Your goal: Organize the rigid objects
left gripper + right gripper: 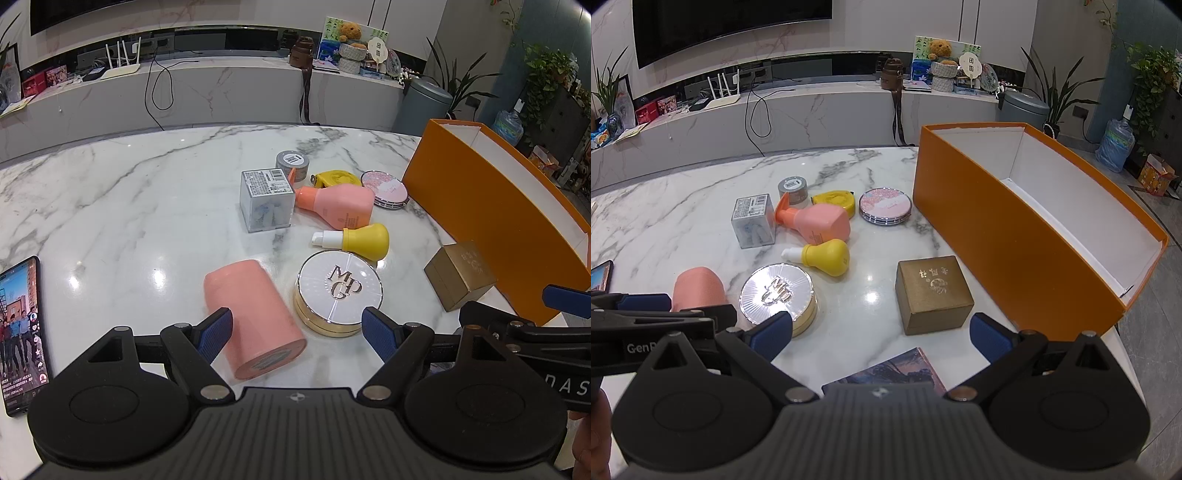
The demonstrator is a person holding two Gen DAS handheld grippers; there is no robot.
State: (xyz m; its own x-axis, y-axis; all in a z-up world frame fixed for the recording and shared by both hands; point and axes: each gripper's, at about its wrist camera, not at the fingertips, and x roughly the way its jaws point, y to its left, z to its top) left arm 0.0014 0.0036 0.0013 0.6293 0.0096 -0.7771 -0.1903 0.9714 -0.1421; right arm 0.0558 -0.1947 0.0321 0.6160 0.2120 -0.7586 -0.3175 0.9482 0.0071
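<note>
- The left tool (297,332) is spread wide and holds nothing; its blue pads sit low over the marble counter (110,206).
- Between its fingers, nearest, lies a pink cylinder (253,317) on its side, its flat end toward the camera and its flank just beside the left pad.
- Just right of the cylinder, in front of the right pad, rests a round gold-rimmed compact (338,291) marked "MPG".
- Off to the left tool's left, a phone (22,332) lies flat with its screen lit.
- The right tool (881,332) is also spread wide and empty.
- Under it, closest, lies a dark printed card or booklet (886,369), partly hidden by the tool body.
- Just ahead, nearer the right pad, a gold cube box (932,293) stands on the counter.
- Farther ahead of the left tool lies a yellow bulb-shaped bottle (356,240) with a white neck.
- Beyond it lie a pink bottle with an orange cap (336,205) and, to its left and touching or nearly so, a clear cube box (266,201).
- Behind these sit a grey jar (293,164), a yellow tape measure (336,179) and a pink floral compact (384,186).
- To the right, well ahead of the right tool, stands an open orange box (997,236) with a white interior and no items visible inside.
</note>
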